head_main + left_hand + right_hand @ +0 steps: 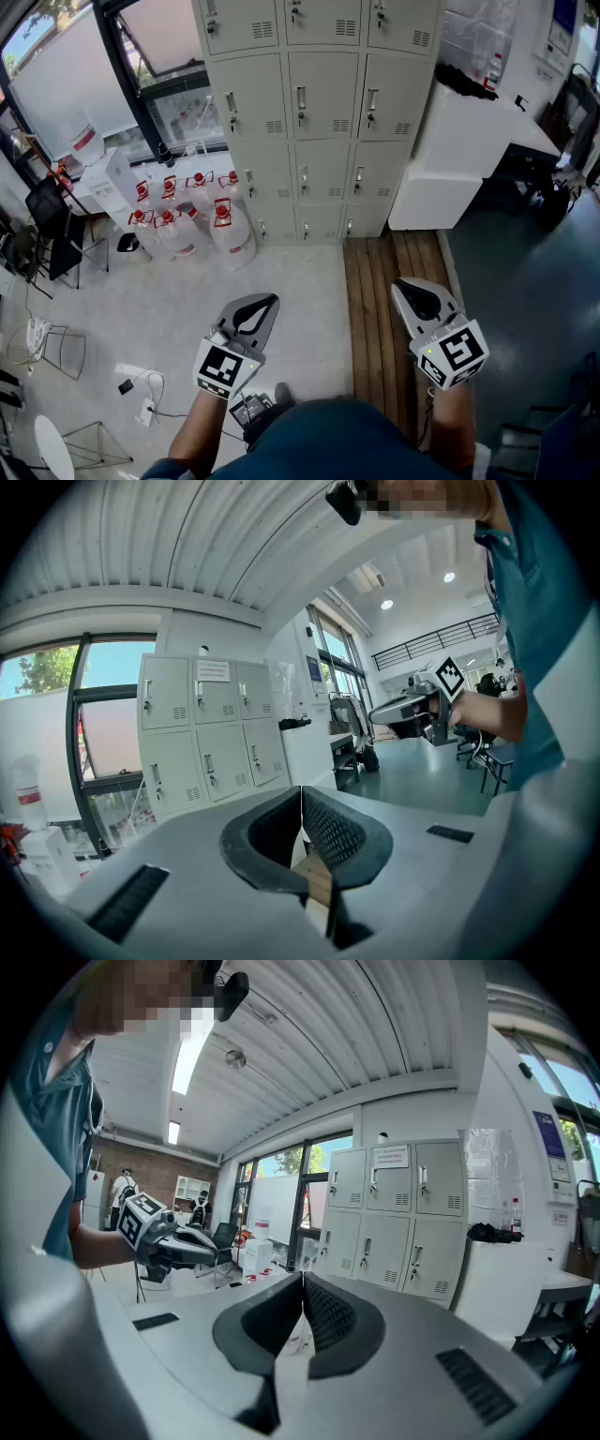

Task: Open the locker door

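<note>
The bank of grey lockers (319, 122) stands at twelve o'clock from the person, well apart, its doors all shut. Red-capped water jugs (187, 220) cluster at ten o'clock. The left gripper (270, 301) and right gripper (400, 286) are held low, each with its jaws pressed together on nothing.

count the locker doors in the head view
12: locker doors in three columns of four rows; top row cut off by the frame, more may be hidden above
</note>
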A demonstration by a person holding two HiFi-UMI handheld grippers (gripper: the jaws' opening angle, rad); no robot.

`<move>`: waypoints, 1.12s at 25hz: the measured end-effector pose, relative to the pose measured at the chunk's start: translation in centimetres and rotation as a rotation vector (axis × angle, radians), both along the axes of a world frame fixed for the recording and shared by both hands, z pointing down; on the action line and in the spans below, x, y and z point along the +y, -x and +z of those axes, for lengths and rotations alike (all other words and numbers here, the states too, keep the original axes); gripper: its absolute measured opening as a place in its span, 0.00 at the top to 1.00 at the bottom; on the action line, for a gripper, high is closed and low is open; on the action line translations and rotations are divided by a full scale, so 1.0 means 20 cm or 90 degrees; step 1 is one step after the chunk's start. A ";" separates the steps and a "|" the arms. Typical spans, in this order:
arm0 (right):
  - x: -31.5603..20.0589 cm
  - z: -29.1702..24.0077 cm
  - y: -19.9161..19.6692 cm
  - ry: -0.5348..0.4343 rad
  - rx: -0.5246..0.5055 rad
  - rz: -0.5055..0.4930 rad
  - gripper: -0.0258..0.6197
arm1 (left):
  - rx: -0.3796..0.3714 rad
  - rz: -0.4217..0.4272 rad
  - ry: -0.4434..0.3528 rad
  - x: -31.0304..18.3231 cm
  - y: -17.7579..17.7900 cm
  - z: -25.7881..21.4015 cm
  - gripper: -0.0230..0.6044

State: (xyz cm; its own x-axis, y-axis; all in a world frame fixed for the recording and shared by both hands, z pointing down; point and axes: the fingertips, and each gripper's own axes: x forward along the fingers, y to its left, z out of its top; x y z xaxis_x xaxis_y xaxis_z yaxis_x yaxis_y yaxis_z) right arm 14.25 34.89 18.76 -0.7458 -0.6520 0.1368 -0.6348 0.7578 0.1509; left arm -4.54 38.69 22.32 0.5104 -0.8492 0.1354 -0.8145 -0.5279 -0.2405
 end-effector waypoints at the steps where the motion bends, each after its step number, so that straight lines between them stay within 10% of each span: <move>1: 0.01 0.00 -0.02 0.003 0.000 0.003 0.90 | -0.002 0.001 0.006 0.01 -0.02 0.01 0.94; 28: -0.04 0.06 -0.38 0.042 -0.062 -0.022 0.90 | -0.013 -0.027 0.015 -0.01 -0.40 -0.01 0.94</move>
